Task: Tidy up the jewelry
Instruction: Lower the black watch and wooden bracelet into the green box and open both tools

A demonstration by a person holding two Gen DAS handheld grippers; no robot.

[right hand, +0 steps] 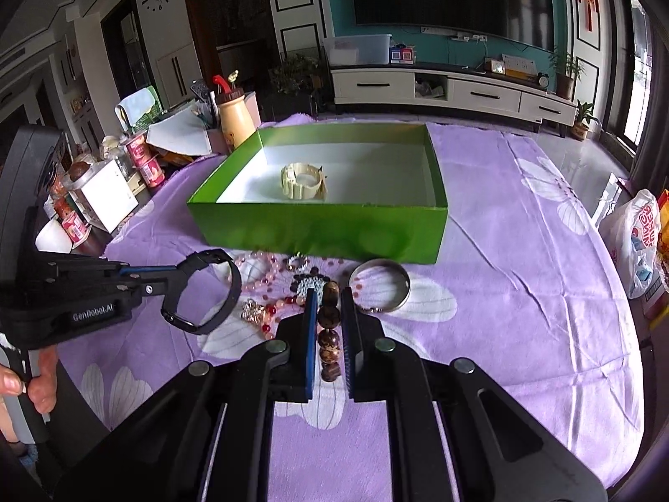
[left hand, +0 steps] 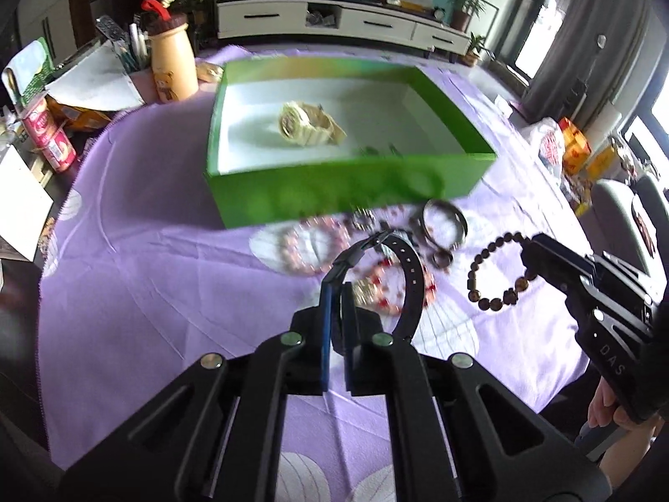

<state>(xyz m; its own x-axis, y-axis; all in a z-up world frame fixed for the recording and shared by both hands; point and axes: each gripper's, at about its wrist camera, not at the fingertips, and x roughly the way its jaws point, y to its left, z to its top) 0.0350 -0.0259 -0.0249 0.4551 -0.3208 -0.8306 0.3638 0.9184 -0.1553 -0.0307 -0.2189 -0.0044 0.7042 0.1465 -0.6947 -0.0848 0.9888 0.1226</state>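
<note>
My left gripper (left hand: 337,293) is shut on a black watch (left hand: 412,276), whose strap loops up and to the right above the purple cloth. In the right wrist view the left gripper (right hand: 175,274) comes in from the left with the black watch (right hand: 228,293) hanging from its tips. My right gripper (right hand: 329,298) is shut on a brown bead bracelet (right hand: 328,341), which shows as a ring (left hand: 497,272) hanging from the right gripper (left hand: 530,249). Behind stands an open green box (left hand: 334,192) (right hand: 317,230) with a cream watch (left hand: 309,125) (right hand: 303,182) inside.
On the cloth in front of the box lie a silver bangle (right hand: 380,284), a pink bead bracelet (left hand: 313,247) and red beads (left hand: 384,288). Cups, a bear bottle (left hand: 173,62) and papers crowd the left edge. A plastic bag (right hand: 637,238) sits at the right.
</note>
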